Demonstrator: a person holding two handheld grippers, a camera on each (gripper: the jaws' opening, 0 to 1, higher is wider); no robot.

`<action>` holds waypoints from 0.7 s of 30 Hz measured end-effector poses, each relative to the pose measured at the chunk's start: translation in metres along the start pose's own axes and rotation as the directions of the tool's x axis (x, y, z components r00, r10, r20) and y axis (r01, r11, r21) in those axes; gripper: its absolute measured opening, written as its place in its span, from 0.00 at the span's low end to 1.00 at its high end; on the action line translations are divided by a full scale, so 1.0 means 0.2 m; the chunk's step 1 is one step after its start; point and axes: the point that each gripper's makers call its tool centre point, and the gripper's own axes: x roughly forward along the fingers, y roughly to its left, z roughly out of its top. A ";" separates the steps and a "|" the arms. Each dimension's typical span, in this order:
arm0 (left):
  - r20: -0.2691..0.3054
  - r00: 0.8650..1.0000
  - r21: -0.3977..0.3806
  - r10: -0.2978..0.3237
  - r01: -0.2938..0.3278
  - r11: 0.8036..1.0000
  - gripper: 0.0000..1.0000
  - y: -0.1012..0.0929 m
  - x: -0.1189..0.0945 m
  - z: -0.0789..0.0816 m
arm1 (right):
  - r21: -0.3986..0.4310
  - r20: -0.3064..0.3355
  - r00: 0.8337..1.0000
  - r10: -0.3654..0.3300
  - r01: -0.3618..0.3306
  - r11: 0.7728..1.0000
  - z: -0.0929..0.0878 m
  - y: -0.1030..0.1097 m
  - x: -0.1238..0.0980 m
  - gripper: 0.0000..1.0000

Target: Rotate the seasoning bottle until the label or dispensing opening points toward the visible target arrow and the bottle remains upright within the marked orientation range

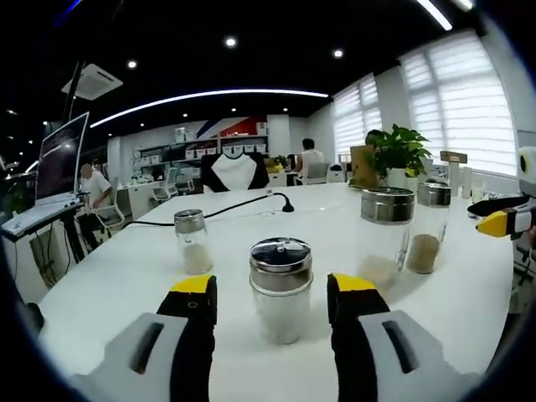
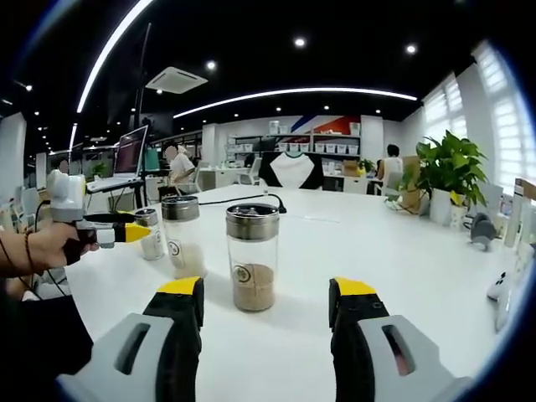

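Note:
A short glass seasoning bottle (image 1: 280, 293) with a chrome lid and white powder stands upright on the white table (image 1: 126, 285). My left gripper (image 1: 273, 285) is open, one jaw on each side of the bottle without touching it. In the right gripper view a taller chrome-lidded bottle (image 2: 252, 255) with brown seasoning and a round label stands upright just ahead of my open right gripper (image 2: 266, 287). The left gripper (image 2: 117, 232), held by a hand, reaches in from the left beside a small bottle (image 2: 151, 235). The right gripper's yellow tip (image 1: 501, 222) enters the left gripper view from the right.
More lidded bottles stand around: a small one (image 1: 192, 241), a tall one (image 1: 387, 234), another with brown seasoning (image 1: 430, 226), and one (image 2: 180, 234) in the right gripper view. A black cable (image 1: 243, 203) and a potted plant (image 1: 398, 155) sit farther back. People sit at desks beyond.

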 end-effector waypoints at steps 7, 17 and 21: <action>-0.015 1.000 -0.011 0.005 -0.006 1.000 0.54 -0.01 0.03 -0.02 | 0.006 -0.001 1.000 -0.002 0.002 1.000 0.00 0.00 0.00 0.61; -0.027 1.000 -0.005 -0.002 0.001 1.000 0.35 -0.03 0.06 -0.05 | 0.009 0.003 1.000 -0.001 0.001 1.000 0.00 0.00 0.00 0.61; -0.022 1.000 -0.005 -0.017 0.017 1.000 0.34 -0.03 0.06 -0.04 | 0.012 0.002 1.000 -0.002 0.002 1.000 0.00 0.00 0.00 0.61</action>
